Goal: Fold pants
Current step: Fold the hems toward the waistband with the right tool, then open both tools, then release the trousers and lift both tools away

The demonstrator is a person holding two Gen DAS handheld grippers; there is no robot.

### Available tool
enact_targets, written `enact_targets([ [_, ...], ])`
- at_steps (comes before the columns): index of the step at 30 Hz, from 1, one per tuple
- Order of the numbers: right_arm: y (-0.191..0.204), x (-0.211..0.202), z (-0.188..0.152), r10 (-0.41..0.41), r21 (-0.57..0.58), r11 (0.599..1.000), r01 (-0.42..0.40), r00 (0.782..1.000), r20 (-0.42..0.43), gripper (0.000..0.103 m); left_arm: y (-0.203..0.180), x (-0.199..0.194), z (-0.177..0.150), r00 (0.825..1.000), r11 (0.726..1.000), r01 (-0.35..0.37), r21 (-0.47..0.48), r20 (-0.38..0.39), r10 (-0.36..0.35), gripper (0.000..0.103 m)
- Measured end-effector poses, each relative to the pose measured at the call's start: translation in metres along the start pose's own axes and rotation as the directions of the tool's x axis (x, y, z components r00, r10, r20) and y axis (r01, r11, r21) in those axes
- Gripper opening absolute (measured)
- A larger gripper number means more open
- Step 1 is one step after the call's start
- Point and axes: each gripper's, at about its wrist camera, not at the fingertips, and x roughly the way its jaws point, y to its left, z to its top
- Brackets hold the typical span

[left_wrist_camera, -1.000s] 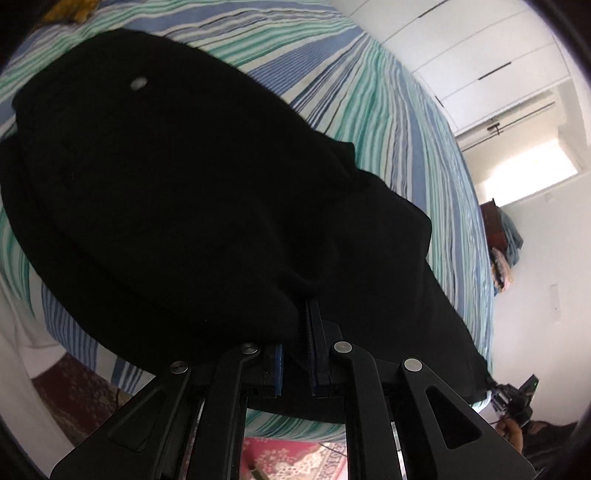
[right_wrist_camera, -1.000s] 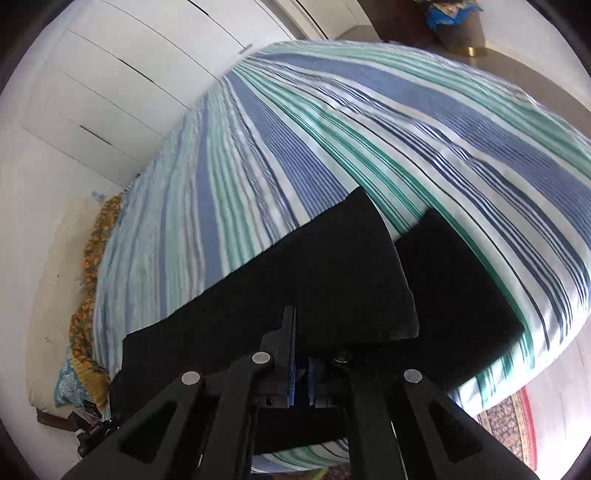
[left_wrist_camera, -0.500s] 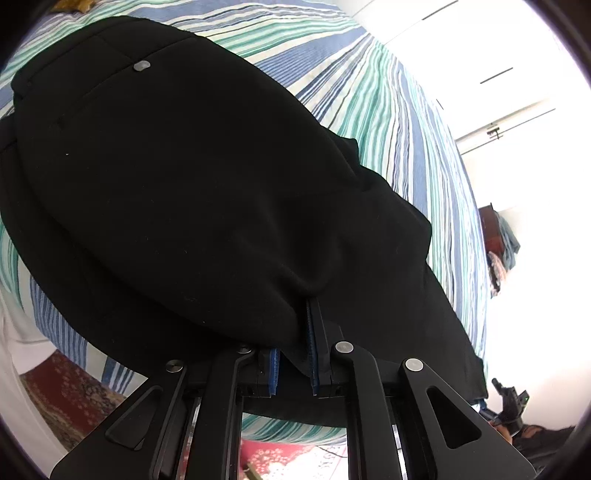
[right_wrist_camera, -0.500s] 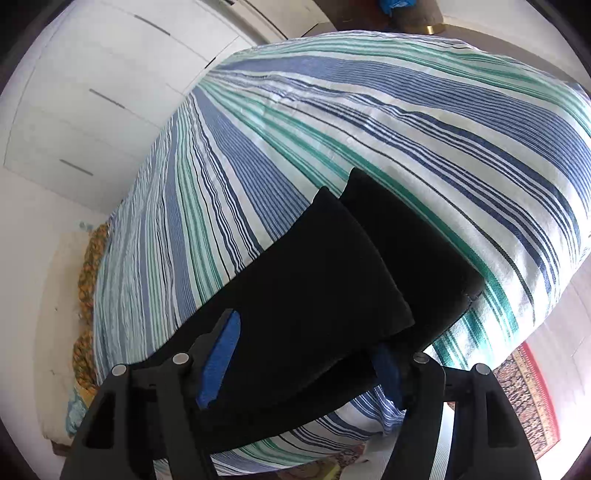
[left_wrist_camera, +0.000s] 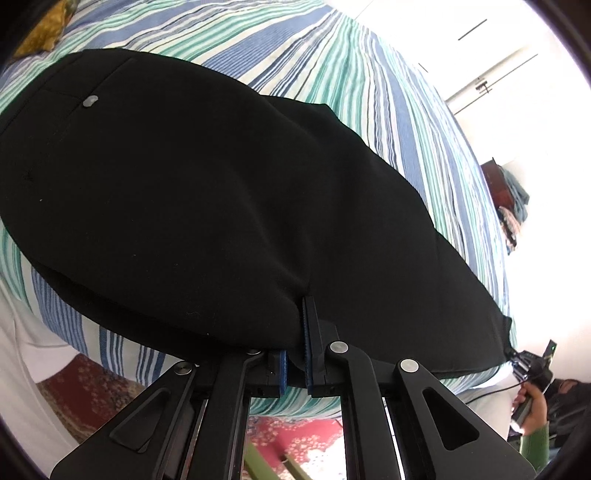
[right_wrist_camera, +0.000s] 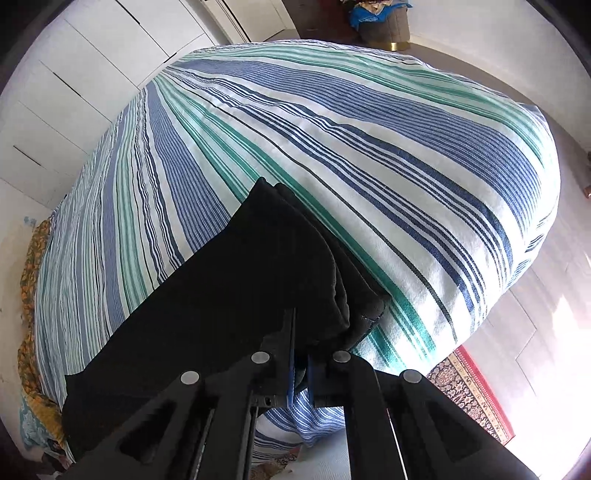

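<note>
Black pants (left_wrist_camera: 221, 206) lie spread across a striped bed (left_wrist_camera: 332, 66), their button (left_wrist_camera: 90, 100) up at ten o'clock. At six o'clock, the left tool (left_wrist_camera: 295, 354) is pinched tight on the near edge of the cloth. Over at the leg ends (right_wrist_camera: 295, 258), the right tool (right_wrist_camera: 300, 369) is likewise clamped on the bunched hem, a patterned rug (right_wrist_camera: 469, 391) at four o'clock.

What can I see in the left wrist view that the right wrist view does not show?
Only the left wrist view shows the pants' button, the left gripper pinching cloth, and a person's hand.

Only the right wrist view shows the leg hems, a basket and the right gripper.

Both show the black pants on the striped bed.
</note>
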Motion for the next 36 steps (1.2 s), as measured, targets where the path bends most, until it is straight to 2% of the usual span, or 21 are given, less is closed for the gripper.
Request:
enact_targets([
  [9,0.005,0.004,-0.005,-0.042,-0.041,0.998,0.042,0.999,-0.004,0.005,-0.017,0.006,-0.005,0.998,0.998,-0.067,0.012,0.000,0.067,0.004],
  [12,0.005,0.004,-0.005,-0.042,-0.043,0.998,0.042,0.999,-0.004,0.005,-0.034,0.018,-0.001,0.996,0.996,-0.091,0.022,-0.009,0.091,0.004],
  [17,0.007,0.009,-0.002,-0.043,-0.047,0.998,0.042,0.999,-0.022,0.005,-0.042,0.023,0.001,0.994,0.994,-0.107,0.032,-0.020,0.108,0.006],
  [19,0.005,0.010,0.001,-0.014,-0.048,0.999,0.013,0.999,-0.031,0.013,-0.039,0.019,0.003,0.994,0.994,-0.103,0.028,-0.025,0.104,0.012],
  [20,0.004,0.007,0.003,0.012,-0.053,0.999,-0.013,1.000,-0.029,0.021,-0.040,0.018,0.003,0.994,0.994,-0.103,0.024,-0.030,0.104,0.016],
  [21,0.002,0.002,0.004,0.023,-0.064,0.998,-0.024,1.000,-0.016,0.030,-0.042,0.017,0.003,0.994,0.994,-0.106,0.021,-0.038,0.107,0.025],
  [22,-0.001,-0.005,0.004,0.011,-0.072,0.997,-0.011,1.000,0.001,0.033,-0.037,0.010,0.003,0.993,0.994,-0.109,0.022,-0.038,0.110,0.033],
  [23,-0.007,-0.011,0.004,0.009,-0.065,0.998,-0.008,1.000,0.015,0.033,-0.039,0.007,0.001,0.992,0.993,-0.118,0.027,-0.036,0.119,0.037],
  [25,-0.021,-0.024,0.005,0.050,-0.022,0.999,-0.050,0.998,0.033,0.034,-0.037,0.005,-0.006,0.988,0.989,-0.146,0.036,-0.039,0.147,0.052],
  [26,-0.026,-0.032,0.005,0.026,-0.004,1.000,-0.026,0.998,0.052,0.041,-0.038,0.001,-0.009,0.986,0.986,-0.162,0.038,-0.039,0.163,0.055],
  [27,-0.030,-0.039,0.006,0.006,0.008,1.000,-0.006,0.997,0.079,0.048,-0.038,-0.002,-0.010,0.984,0.985,-0.171,0.038,-0.036,0.172,0.057],
  [30,-0.045,-0.051,0.012,0.073,0.051,0.996,-0.079,0.990,0.123,0.052,-0.038,-0.019,-0.013,0.983,0.983,-0.182,0.035,-0.014,0.183,0.057],
  [32,-0.053,-0.043,0.019,0.157,0.092,0.982,-0.165,0.984,0.087,0.052,-0.039,-0.029,-0.013,0.982,0.982,-0.187,0.029,0.019,0.187,0.057],
  [36,-0.073,-0.024,0.014,0.244,0.251,0.938,-0.241,0.970,0.022,0.052,-0.038,-0.047,-0.008,0.980,0.983,-0.182,0.014,0.079,0.181,0.057],
])
